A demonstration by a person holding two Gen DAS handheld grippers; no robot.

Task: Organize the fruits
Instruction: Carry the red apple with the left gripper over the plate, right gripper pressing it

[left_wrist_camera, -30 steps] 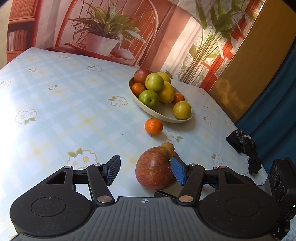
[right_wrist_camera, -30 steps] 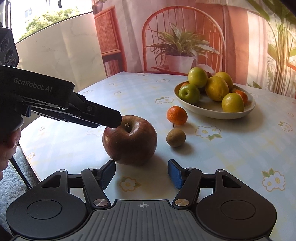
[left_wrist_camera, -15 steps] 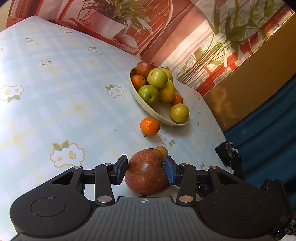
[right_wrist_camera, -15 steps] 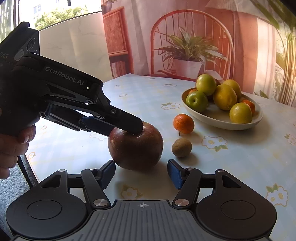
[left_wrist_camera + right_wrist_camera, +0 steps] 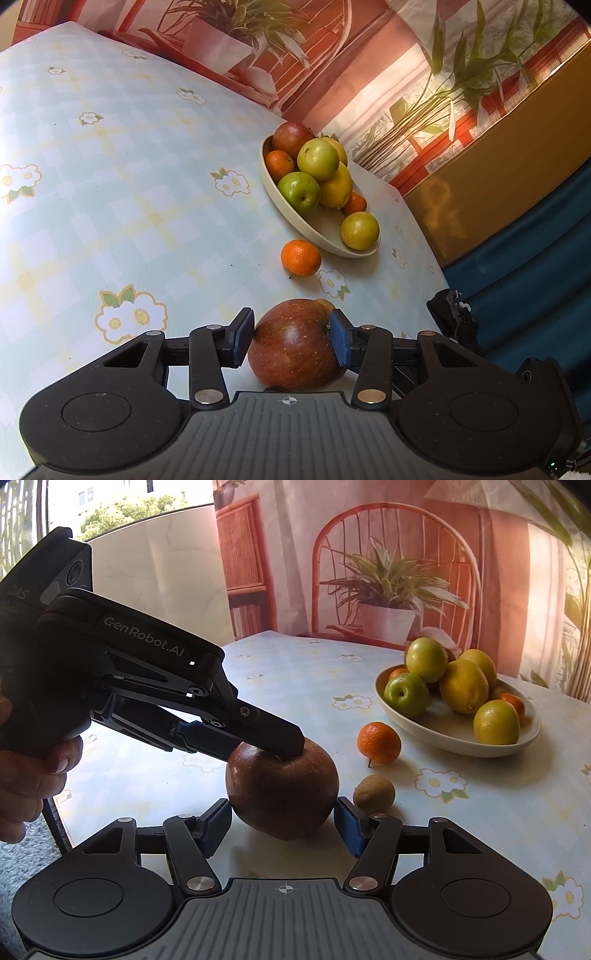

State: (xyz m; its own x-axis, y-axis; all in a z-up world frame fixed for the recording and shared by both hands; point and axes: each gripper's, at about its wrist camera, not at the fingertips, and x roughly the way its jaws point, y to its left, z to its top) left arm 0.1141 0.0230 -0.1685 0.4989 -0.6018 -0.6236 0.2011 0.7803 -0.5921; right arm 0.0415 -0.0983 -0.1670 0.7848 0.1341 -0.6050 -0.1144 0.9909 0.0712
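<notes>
Since a second ago the left tool has swung in and clenched onto the red apple, near on the desk, ready to lift it toward the far fruit bowl; right tool hovers released beside the apple

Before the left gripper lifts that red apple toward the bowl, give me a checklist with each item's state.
1. Left gripper pads pressing both sides of the red apple: ok; the jaws have just closed.
2. Apple clear of the table: not ok, it sits on the tablecloth.
3. Right gripper open, out of the grip: ok.
4. Free space in the bowl: ok, near end.
5. Mandarin on the path: not ok.
6. Kiwi clear of the apple: ok.
</notes>
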